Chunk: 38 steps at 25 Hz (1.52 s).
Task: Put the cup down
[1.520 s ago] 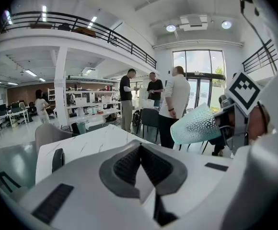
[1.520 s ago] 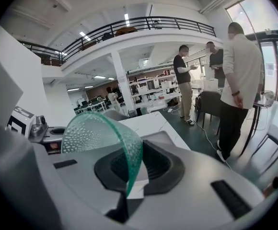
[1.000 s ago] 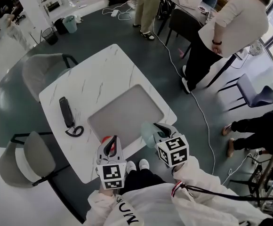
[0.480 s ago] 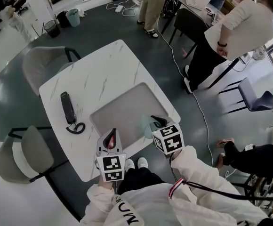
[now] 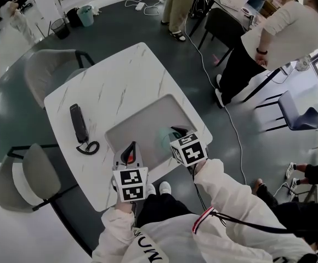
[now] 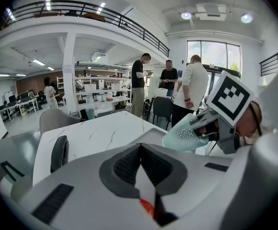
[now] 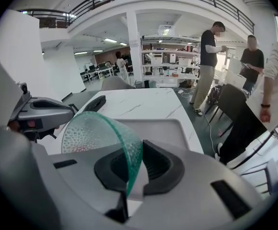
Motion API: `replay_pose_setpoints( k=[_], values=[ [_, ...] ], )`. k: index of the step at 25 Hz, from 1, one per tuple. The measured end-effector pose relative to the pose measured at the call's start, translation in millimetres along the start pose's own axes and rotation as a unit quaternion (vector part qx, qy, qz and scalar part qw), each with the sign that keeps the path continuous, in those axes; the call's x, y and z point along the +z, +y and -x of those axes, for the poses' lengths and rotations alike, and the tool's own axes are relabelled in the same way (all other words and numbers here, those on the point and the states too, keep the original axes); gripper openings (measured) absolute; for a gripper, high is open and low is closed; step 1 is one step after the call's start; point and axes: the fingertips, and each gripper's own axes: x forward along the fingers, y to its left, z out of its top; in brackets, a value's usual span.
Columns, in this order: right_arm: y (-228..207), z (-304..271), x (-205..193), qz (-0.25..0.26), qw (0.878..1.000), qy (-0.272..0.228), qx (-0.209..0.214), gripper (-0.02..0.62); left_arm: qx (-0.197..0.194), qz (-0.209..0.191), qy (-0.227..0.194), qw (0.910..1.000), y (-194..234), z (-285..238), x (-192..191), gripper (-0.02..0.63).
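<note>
Cup (image 5: 163,141), green and dimpled, sits rim-clamped in right gripper (image 5: 176,133) over grey tray (image 5: 142,124); left gripper (image 5: 130,147) has jaws together.

Dimpled translucent green cup (image 7: 98,133), glossy marble-look table (image 5: 120,86), matt grey tray (image 5: 148,122)

The cup (image 7: 100,133) is showing pale translucent green with a dimpled pattern. The tabletop (image 5: 120,86) is looking white with thin grey veining, while the tray (image 5: 142,126) is showing plain grey and the handset (image 5: 78,126) black.
</note>
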Motion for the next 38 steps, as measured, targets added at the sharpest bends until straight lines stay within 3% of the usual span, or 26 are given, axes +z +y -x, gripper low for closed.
replay_pose_setpoints(
  k=[16, 26, 38],
  values=[
    [-7.7, -59.9, 9.0, 0.064, 0.992, 0.102, 0.032, 0.018, 0.017, 0.033, 0.011, 0.9993, 23.1, -32.0, -4.2, 0.008],
    [-3.2, -90.3, -5.4, 0.112, 0.971, 0.201, 0.068, 0.018, 0.022, 0.039, 0.024, 0.9987, 32.2, -43.1, -14.5, 0.008],
    [-3.8, -110.7, -12.8, 0.134, 0.956, 0.251, 0.074, 0.018, 0.03, 0.046, 0.035, 0.9979, 41.5, -52.7, -20.7, 0.008]
  ],
)
